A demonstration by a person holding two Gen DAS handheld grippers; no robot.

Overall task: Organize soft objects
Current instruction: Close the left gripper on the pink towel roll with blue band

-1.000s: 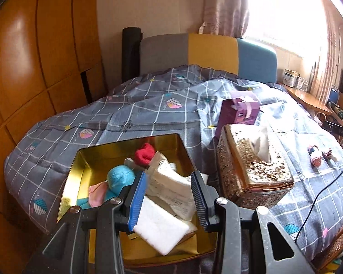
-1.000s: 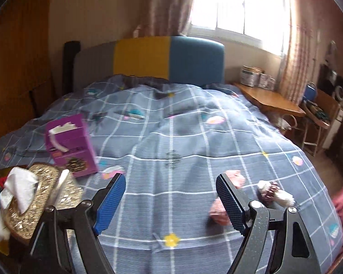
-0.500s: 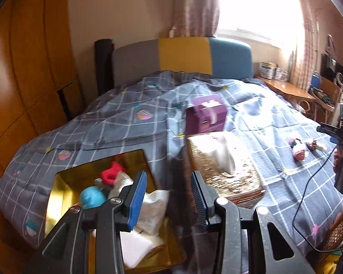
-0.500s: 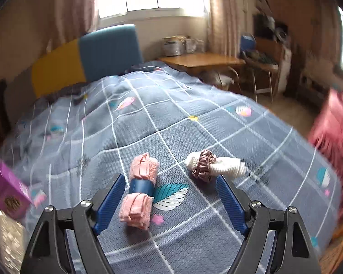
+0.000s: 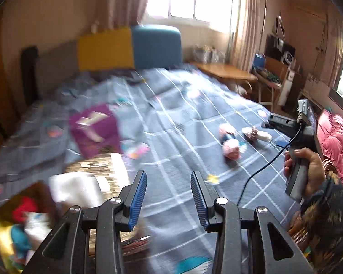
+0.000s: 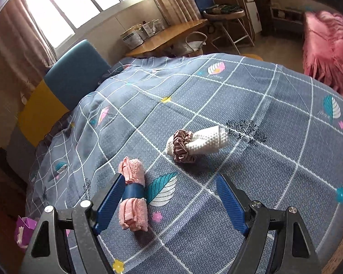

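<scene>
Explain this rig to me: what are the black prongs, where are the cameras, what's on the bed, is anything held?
No robot: a person holds a two-finger gripper in each hand, with a fisheye camera looking along its fingers. One picture is from the left gripper, the other from the right gripper. Both are open and empty. The left view also shows the person's hand holding the right one. On the grey checked quilt lie a pink rolled cloth with a blue band and a white rolled cloth in a brown scrunchie. A gold tin of soft items is blurred.

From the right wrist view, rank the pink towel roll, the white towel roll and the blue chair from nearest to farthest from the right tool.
1. Pink roll: beside the right tool's left finger.
2. White roll: farther up the bed, right of centre, scrunchie around it.
3. Blue chair: off the bed, by the desk.
</scene>
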